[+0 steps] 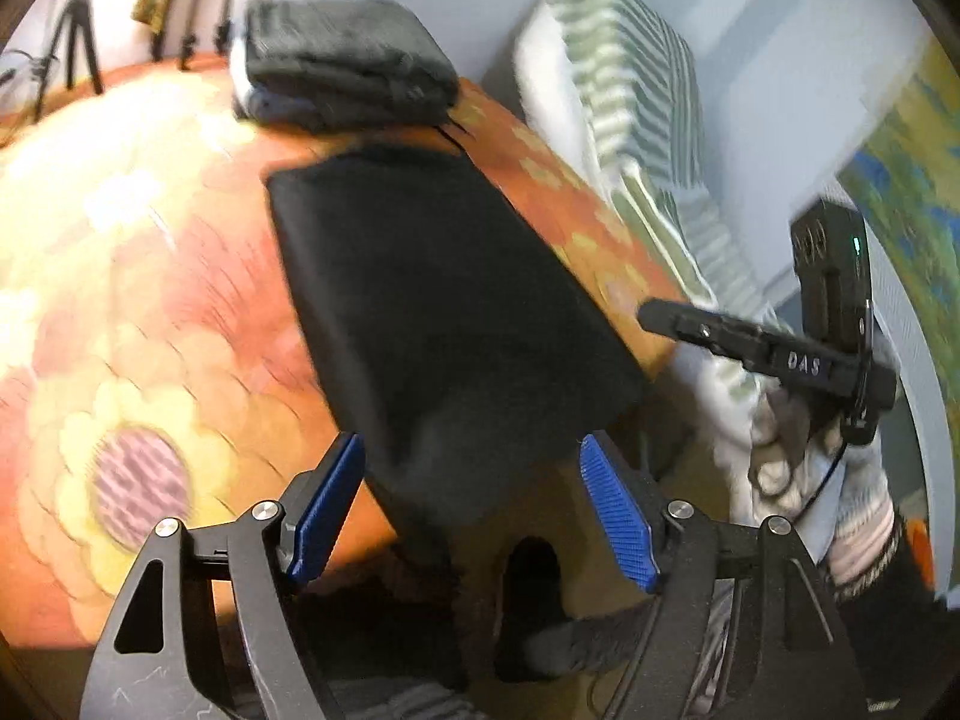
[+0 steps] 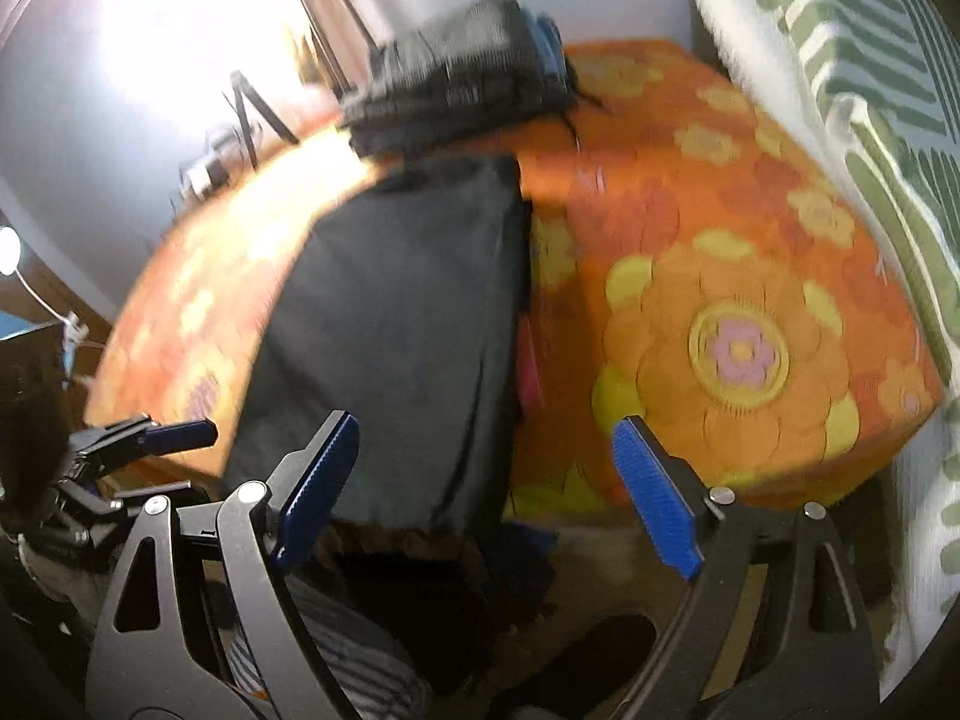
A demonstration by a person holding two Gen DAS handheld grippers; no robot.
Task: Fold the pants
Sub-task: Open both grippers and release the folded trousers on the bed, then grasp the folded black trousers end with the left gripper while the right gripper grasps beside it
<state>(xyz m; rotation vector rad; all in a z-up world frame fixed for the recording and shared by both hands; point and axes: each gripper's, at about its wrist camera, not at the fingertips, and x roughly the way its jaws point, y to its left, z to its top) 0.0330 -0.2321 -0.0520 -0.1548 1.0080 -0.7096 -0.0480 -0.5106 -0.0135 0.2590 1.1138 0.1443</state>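
Black pants (image 1: 444, 300) lie folded in a long strip on the orange flowered bedspread (image 1: 120, 300), their near end hanging over the bed's edge. They also show in the right wrist view (image 2: 396, 330). My left gripper (image 1: 474, 504) is open and empty, just in front of the pants' near end. My right gripper (image 2: 486, 486) is open and empty, above the bed's edge beside the pants. The right gripper also shows in the left wrist view (image 1: 750, 348), and the left gripper in the right wrist view (image 2: 156, 438).
A stack of folded dark clothes (image 1: 348, 66) sits at the far end of the bed, also seen in the right wrist view (image 2: 462, 72). A green striped pillow (image 1: 636, 96) leans at the right. A tripod (image 1: 72, 36) stands at the far left.
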